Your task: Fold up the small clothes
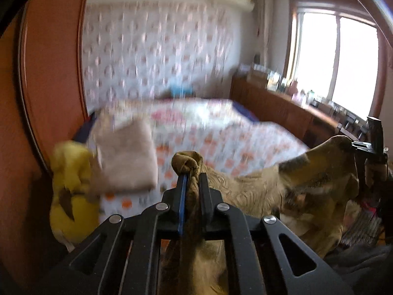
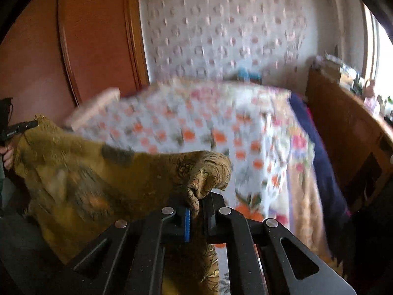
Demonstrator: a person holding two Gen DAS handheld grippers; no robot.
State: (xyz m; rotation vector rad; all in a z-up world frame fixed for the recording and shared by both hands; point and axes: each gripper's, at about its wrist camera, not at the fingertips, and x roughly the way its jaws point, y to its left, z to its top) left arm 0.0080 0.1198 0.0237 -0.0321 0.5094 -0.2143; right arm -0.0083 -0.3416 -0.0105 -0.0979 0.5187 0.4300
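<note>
A mustard-brown patterned garment (image 1: 258, 189) hangs stretched in the air between my two grippers, above the near end of the bed. My left gripper (image 1: 192, 177) is shut on one bunched corner of it. My right gripper (image 2: 199, 204) is shut on the other corner, and the garment (image 2: 81, 172) spreads away to the left of it. The right gripper also shows at the far right of the left wrist view (image 1: 368, 147). The left gripper shows at the far left of the right wrist view (image 2: 22, 126). Both views are blurred by motion.
A bed with a floral cover (image 1: 208, 132) fills the middle. A folded beige cloth (image 1: 125, 157) and a yellow plush toy (image 1: 71, 191) lie at its left side by a red-brown wardrobe (image 1: 49, 73). A cluttered wooden cabinet (image 1: 282, 103) stands under the window on the right.
</note>
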